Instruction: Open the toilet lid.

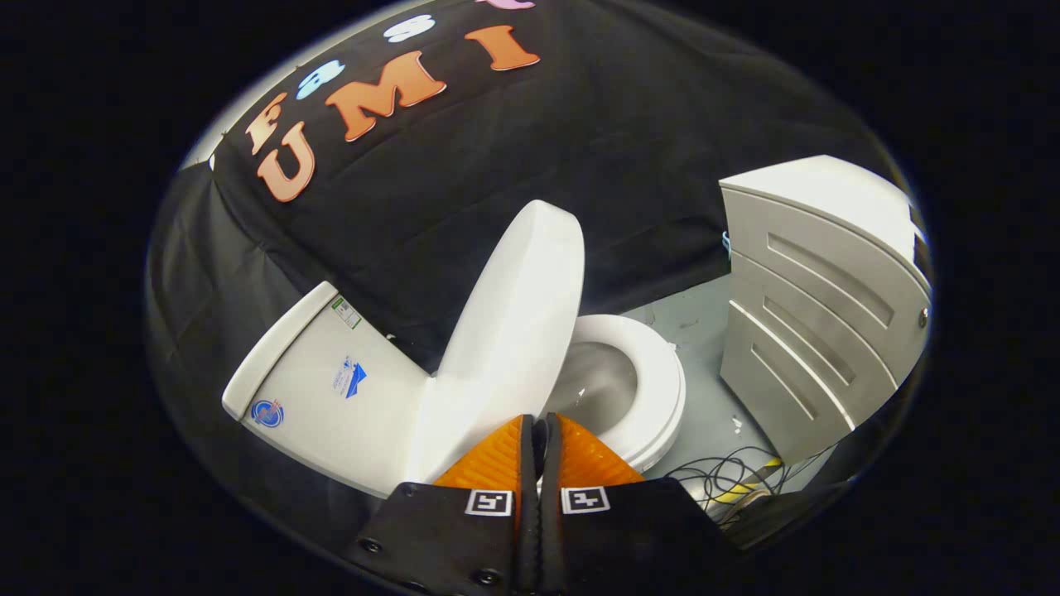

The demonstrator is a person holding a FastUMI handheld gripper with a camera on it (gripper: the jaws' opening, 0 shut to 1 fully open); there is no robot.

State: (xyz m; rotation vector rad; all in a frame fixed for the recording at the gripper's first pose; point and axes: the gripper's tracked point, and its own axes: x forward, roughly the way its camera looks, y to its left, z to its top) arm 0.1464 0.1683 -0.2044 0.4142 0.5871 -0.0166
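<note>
Cabinet drawers are seen beside the toilet seat, well apart from the tank. The toilet lid is raised, tilted just ahead of the gripper, whose fingers are pressed together, seemingly on nothing. Cables are tangled on the floor.

my count: 1 toilet | 1 lid, up | 1 seat | 1 tank | 1 cabinet | 1 cable tangle | my gripper, 2 fingers pressed together, nothing between
</note>
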